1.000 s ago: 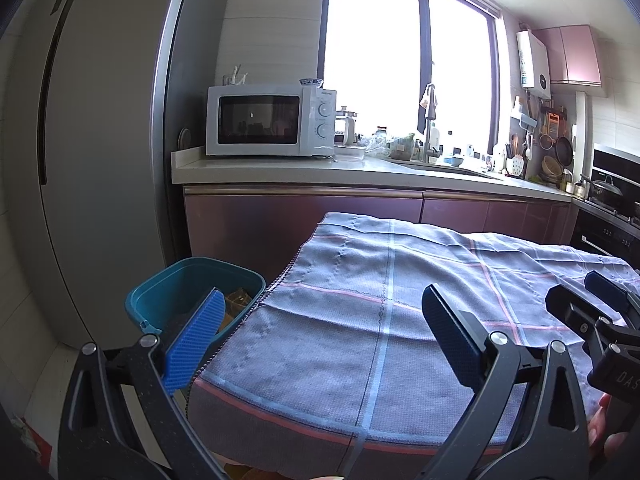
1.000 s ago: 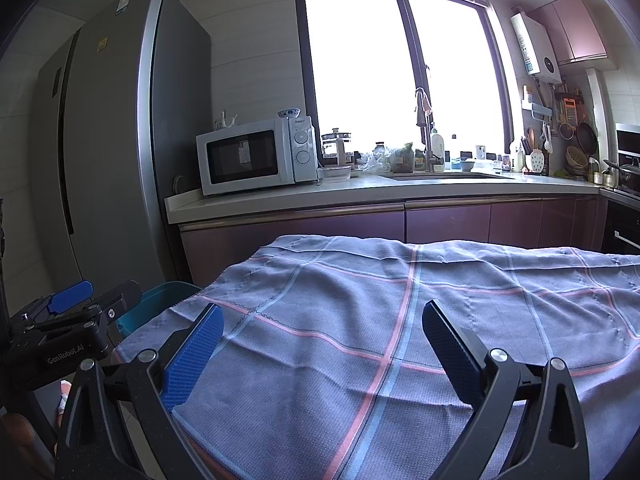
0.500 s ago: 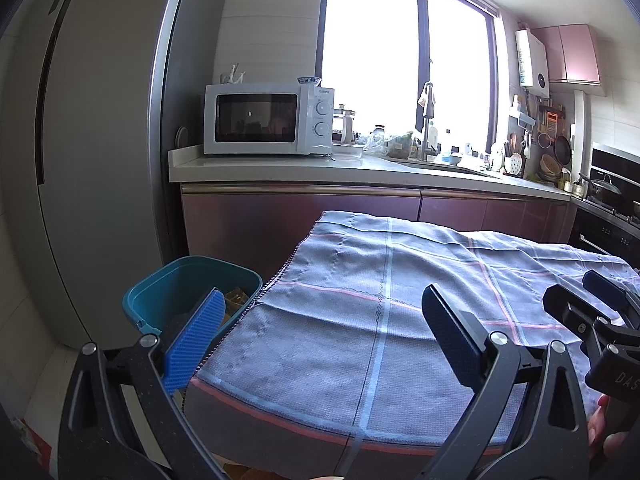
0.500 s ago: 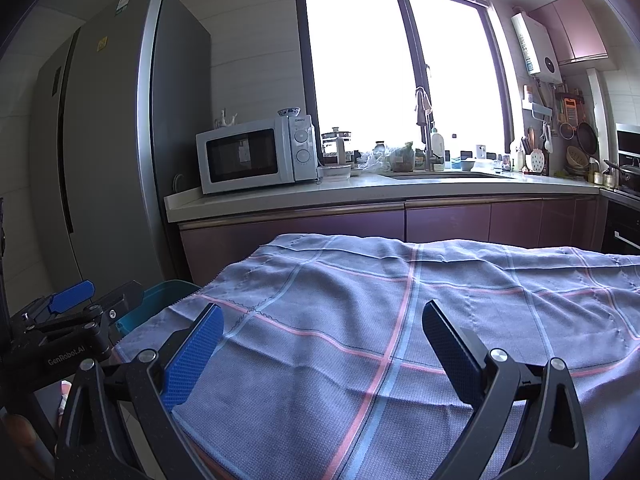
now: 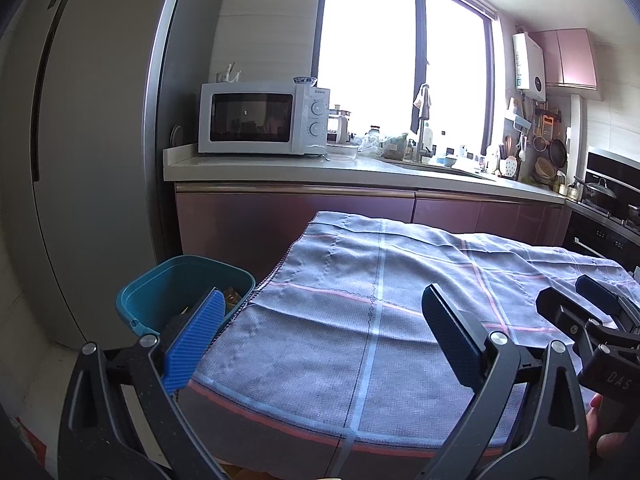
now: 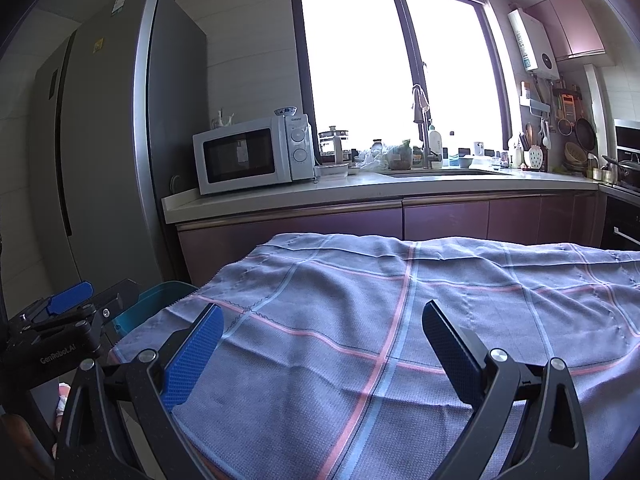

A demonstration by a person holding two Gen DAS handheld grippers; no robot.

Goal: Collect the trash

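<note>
A teal trash bin (image 5: 160, 292) stands on the floor at the table's left edge, with brownish trash inside (image 5: 230, 295); in the right wrist view only its rim (image 6: 160, 294) shows. The table wears a blue-grey checked cloth (image 5: 360, 320), and no loose trash shows on it. My left gripper (image 5: 320, 332) is open and empty above the cloth's near left corner, beside the bin. My right gripper (image 6: 320, 344) is open and empty over the cloth's near side. Each gripper shows in the other's view, the right one (image 5: 592, 312) and the left one (image 6: 72, 308).
A grey fridge (image 5: 92, 140) stands at the left behind the bin. A counter (image 5: 320, 168) runs along the back with a white microwave (image 5: 260, 122), a sink tap (image 6: 424, 132) and kitchenware. A stove (image 5: 608, 208) is at the right.
The left gripper has shifted slightly right, so the scene drifts left in its view. The right gripper has hardly moved. Both stay open and empty.
</note>
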